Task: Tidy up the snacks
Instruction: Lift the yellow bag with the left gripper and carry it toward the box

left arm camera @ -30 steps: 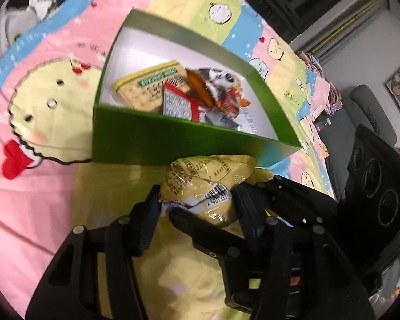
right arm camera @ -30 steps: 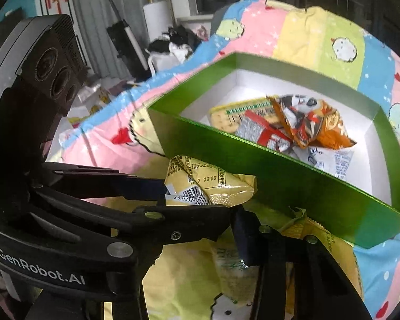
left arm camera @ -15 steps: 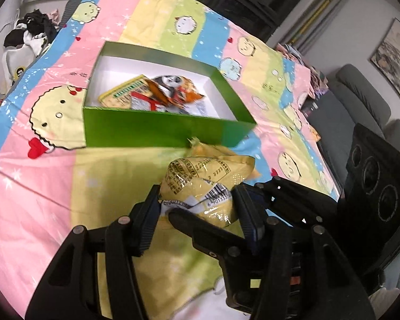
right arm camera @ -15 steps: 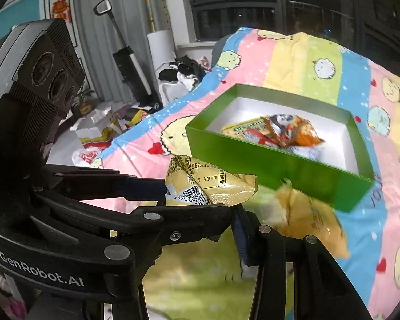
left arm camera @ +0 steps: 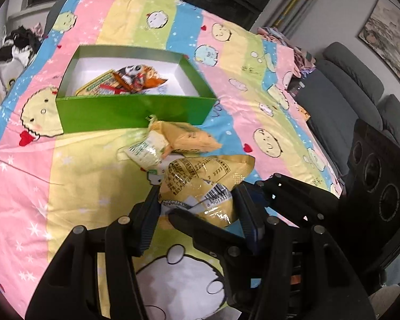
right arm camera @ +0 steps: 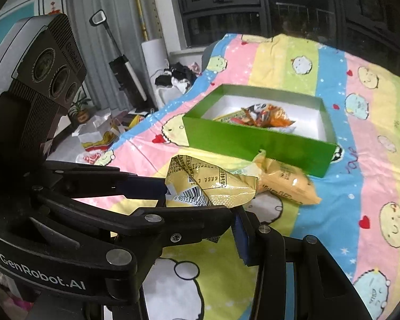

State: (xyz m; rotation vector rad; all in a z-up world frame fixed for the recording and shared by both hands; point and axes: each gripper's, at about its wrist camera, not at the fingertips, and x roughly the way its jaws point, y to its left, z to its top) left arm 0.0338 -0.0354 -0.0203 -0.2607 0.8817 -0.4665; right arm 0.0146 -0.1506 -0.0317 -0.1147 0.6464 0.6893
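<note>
Your left gripper [left arm camera: 197, 208] and right gripper [right arm camera: 200, 200] both clamp one crinkly yellow foil snack bag [left arm camera: 205, 184], its barcode showing, raised above the striped cartoon-print blanket [left arm camera: 74, 176]. Just ahead of your fingers two more glossy packets [left arm camera: 170, 141] lie loose on the cloth. Beyond them sits the rectangular green cardboard box [left arm camera: 130, 112], white inside, with flat and crumpled wrappers [left arm camera: 125, 82] piled at its middle. A grey cushioned sofa [left arm camera: 352, 85] stands off right.
</note>
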